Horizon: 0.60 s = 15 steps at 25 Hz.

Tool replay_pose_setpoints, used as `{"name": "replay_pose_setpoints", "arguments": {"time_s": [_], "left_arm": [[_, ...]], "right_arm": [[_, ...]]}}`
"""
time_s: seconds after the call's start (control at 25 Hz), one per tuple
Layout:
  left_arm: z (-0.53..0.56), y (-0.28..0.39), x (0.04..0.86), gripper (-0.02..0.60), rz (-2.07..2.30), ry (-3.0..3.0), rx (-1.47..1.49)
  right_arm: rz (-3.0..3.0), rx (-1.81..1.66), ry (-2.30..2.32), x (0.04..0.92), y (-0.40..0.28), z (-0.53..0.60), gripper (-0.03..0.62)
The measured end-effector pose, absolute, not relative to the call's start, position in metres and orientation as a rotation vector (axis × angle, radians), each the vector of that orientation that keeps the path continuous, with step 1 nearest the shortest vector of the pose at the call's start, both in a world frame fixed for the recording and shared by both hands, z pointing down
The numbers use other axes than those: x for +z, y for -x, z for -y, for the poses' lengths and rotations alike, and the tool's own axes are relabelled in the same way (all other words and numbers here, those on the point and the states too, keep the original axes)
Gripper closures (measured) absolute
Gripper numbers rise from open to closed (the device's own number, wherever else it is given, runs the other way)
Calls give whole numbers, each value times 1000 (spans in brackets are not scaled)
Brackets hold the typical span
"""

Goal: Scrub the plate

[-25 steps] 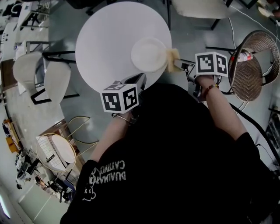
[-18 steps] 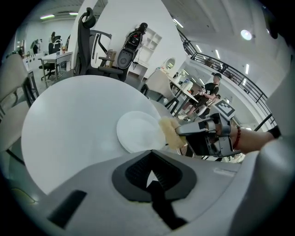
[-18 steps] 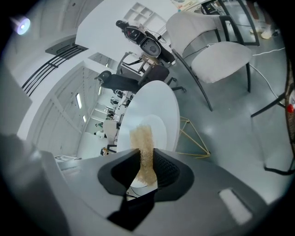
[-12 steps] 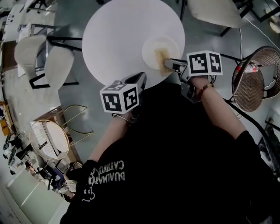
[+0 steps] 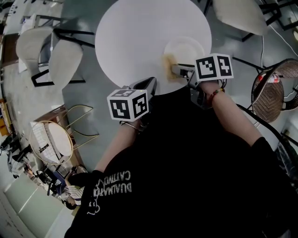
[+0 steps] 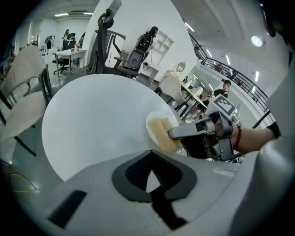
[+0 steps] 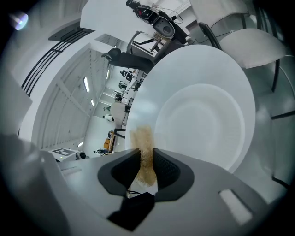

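A white plate (image 5: 186,48) lies near the front right edge of the round white table (image 5: 135,37). My right gripper (image 5: 179,70) is shut on a tan sponge (image 5: 168,62), which rests at the plate's left front rim. In the right gripper view the sponge (image 7: 142,138) stands upright between the jaws, in front of the plate (image 7: 203,120). My left gripper (image 5: 148,85) hovers at the table's front edge, left of the plate, shut with nothing in it. From the left gripper view I see the sponge (image 6: 162,134) on the plate (image 6: 153,120) and the right gripper (image 6: 171,134) holding it.
White chairs (image 5: 46,56) stand left of the table, and another (image 5: 237,14) behind it to the right. A wicker chair (image 5: 270,90) is at the far right. A small round gold-framed side table (image 5: 51,144) stands on the floor at the left.
The right gripper has carried the sponge from the plate's right rim leftward across the plate to its left front rim. The left gripper has held its place.
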<state>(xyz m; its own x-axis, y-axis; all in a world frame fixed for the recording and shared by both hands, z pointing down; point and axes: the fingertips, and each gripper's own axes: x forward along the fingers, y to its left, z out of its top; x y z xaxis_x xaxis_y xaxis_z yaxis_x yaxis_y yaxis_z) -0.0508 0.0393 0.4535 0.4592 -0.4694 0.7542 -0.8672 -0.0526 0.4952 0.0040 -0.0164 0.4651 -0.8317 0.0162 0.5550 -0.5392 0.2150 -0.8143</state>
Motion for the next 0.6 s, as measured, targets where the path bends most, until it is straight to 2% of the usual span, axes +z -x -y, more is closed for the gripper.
{"name": "replay_pose_setpoints", "arguments": {"time_s": [0.6], "left_arm": [[-35,53,463,581,1092,-1711,487]], "right_arm": [[2016,1697,-555,471,-4,19,505]]}}
